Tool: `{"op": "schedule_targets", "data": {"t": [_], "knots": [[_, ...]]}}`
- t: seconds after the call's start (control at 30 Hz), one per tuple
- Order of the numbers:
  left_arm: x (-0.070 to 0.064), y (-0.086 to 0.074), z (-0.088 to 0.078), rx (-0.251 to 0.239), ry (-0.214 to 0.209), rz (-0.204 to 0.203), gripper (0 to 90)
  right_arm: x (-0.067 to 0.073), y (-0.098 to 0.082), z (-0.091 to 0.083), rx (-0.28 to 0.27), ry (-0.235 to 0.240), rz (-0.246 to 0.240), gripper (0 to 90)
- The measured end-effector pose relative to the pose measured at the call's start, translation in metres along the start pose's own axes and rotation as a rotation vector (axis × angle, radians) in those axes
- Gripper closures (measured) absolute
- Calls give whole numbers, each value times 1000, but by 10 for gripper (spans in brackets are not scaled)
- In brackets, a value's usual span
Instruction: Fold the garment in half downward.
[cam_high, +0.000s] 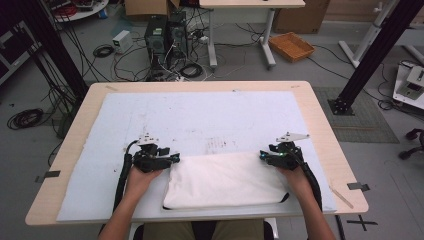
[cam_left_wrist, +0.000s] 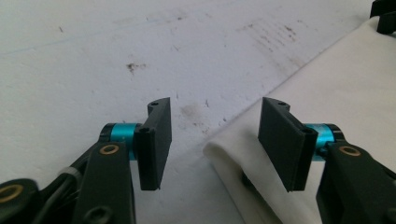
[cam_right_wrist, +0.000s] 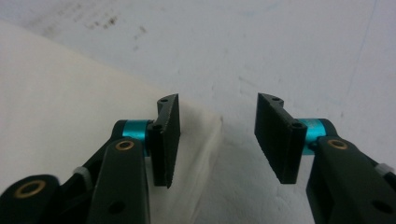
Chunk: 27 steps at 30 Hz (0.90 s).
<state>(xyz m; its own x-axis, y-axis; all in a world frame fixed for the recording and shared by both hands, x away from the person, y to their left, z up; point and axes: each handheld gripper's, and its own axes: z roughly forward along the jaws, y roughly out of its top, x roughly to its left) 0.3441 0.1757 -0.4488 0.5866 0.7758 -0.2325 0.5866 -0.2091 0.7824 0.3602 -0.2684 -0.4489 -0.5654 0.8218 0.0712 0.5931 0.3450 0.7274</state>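
We see a folded cream-white cloth (cam_high: 227, 180), thick and soft, lying on the white foam mat (cam_high: 200, 115) at the table's near edge. Our left gripper (cam_left_wrist: 212, 142) stands with jaws spread; the cloth's rounded corner lies between them, nearer the right-hand jaw, unpinched. Our right gripper (cam_right_wrist: 217, 137) is likewise spread, its corner under the left-hand jaw. We judge the cloth light, limp and likely to sag, so both far corners are best pinched together through all layers.

Lab, floor cables (cam_high: 115, 60), computer towers (cam_high: 165, 37)
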Motion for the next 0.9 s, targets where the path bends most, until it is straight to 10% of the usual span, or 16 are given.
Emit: {"op": "schedule_targets", "data": {"t": [0.23,0.5,0.7,0.9], "knots": [[-3,0,3,-12,27,-14,864,3,-2,-7,-36,32,-45,874],[2,12,7,-127,43,-38,865,-8,3,-18,-155,-109,-41,878],[6,14,20,-151,17,-66,858,-11,3,-17,-145,-146,-46,877],[6,14,7,-224,-8,-53,566,-8,2,-19,-153,-153,-57,831]]}}
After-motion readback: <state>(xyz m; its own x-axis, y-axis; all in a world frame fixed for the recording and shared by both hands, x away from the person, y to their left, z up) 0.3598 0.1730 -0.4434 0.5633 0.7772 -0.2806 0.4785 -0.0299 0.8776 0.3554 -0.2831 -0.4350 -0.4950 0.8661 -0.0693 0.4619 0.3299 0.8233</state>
